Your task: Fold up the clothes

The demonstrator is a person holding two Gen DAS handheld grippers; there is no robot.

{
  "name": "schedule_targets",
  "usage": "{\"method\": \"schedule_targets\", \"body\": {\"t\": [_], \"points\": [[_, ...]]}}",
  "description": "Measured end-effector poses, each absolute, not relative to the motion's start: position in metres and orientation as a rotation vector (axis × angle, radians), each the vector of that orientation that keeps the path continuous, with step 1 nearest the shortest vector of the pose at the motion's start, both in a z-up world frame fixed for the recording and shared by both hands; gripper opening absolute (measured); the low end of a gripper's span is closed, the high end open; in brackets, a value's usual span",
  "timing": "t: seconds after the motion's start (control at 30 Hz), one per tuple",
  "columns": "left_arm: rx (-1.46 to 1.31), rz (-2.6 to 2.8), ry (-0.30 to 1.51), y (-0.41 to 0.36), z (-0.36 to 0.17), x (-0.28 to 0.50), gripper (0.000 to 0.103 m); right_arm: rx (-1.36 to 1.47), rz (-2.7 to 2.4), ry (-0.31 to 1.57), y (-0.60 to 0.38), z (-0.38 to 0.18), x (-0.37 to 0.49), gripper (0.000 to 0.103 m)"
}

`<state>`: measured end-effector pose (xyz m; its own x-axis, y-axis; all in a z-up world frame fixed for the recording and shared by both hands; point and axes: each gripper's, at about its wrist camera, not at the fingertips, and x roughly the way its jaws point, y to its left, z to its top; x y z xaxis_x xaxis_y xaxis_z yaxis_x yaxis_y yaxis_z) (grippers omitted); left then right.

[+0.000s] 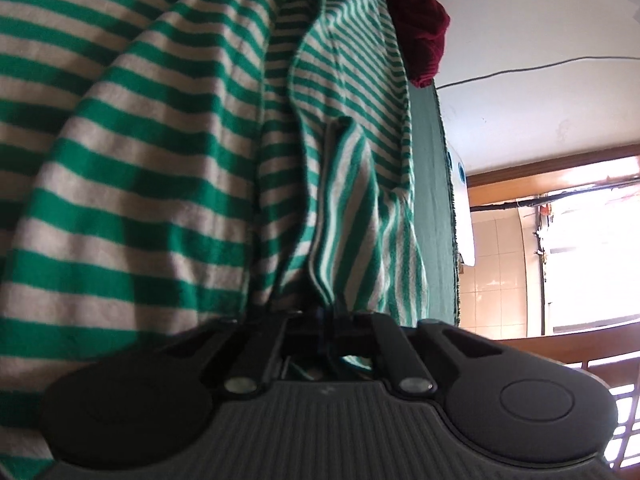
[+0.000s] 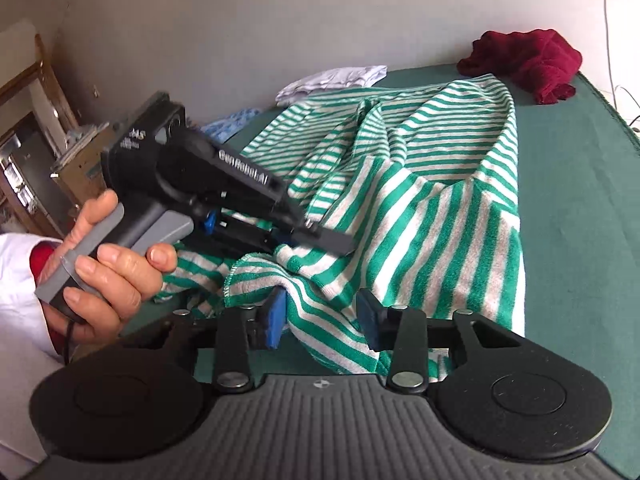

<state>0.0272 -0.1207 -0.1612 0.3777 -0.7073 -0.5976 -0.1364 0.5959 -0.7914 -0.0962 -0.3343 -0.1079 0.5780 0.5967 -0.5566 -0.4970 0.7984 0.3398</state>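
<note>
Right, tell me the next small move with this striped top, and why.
Probably shut the right gripper on the striped top. Its blue pads stand apart with a bunched edge of the cloth between them, while the left gripper looks already shut on another part. With both ends held, the top can be lifted and spread on the green surface.

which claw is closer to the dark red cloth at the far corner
Left. The left claw grips the striped sweater further up the bed toward the red cloth; the right claw hangs open at the near hem.
</note>
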Motion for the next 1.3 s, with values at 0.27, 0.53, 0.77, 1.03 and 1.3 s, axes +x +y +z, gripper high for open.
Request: {"method": "schedule_targets", "body": {"t": [0.27,0.53,0.77,1.03,1.3], "points": [[-0.756,-0.463,1.059,-0.135,-0.124,0.021,0.000,0.243,0.519,0.614,-0.363,-0.097,-0.102,0.041],[-0.532,-0.504,0.931,-0.156,-0.077,0.028,0.000,0.359,0.399,0.598,-0.388,-0.095,-0.105,0.041],[-0.256,-0.491,0.764,-0.163,-0.038,0.006,0.000,0.535,0.318,0.605,-0.412,-0.090,-0.091,0.042],[-0.090,-0.488,0.787,-0.162,-0.052,-0.004,0.000,0.738,0.160,0.600,-0.427,-0.085,-0.053,0.042],[-0.152,-0.551,0.815,-0.143,-0.048,0.005,0.000,0.732,0.103,0.688,-0.417,-0.085,-0.049,0.042]]}}
